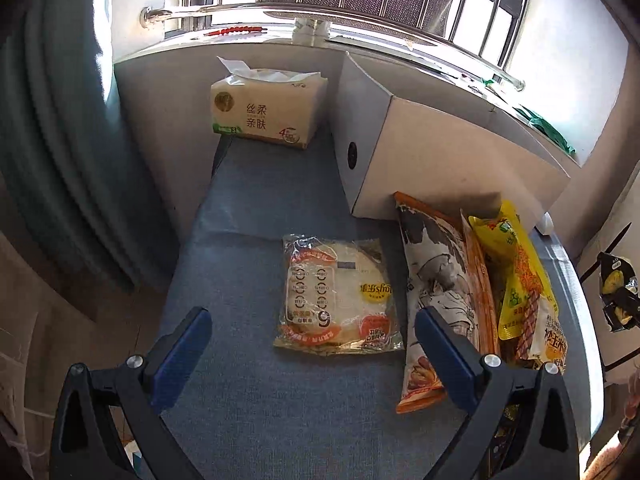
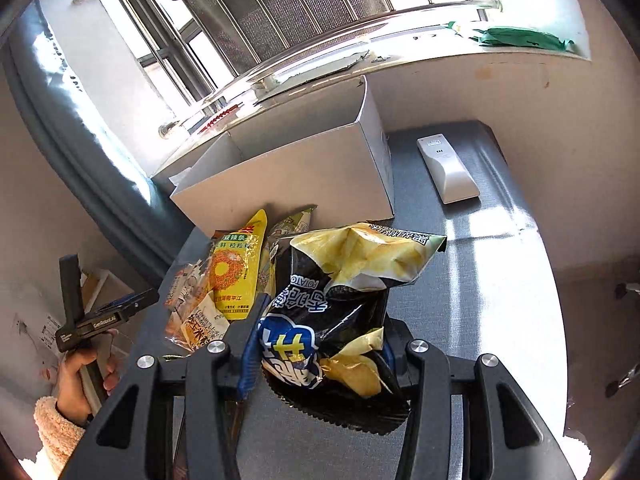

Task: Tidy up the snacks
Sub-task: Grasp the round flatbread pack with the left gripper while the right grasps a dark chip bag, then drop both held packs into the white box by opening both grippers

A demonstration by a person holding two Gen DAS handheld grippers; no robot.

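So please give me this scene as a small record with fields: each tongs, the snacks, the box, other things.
left tongs: open, empty, above the blue table cover
right tongs: shut on the black chip bag
flat clear pack: lies alone on the cover, between the left tongs' fingers in view
snack pile: orange-white bag and yellow bag, in front of the box
white box: open top, near the windowsill
other: tissue pack, white remote
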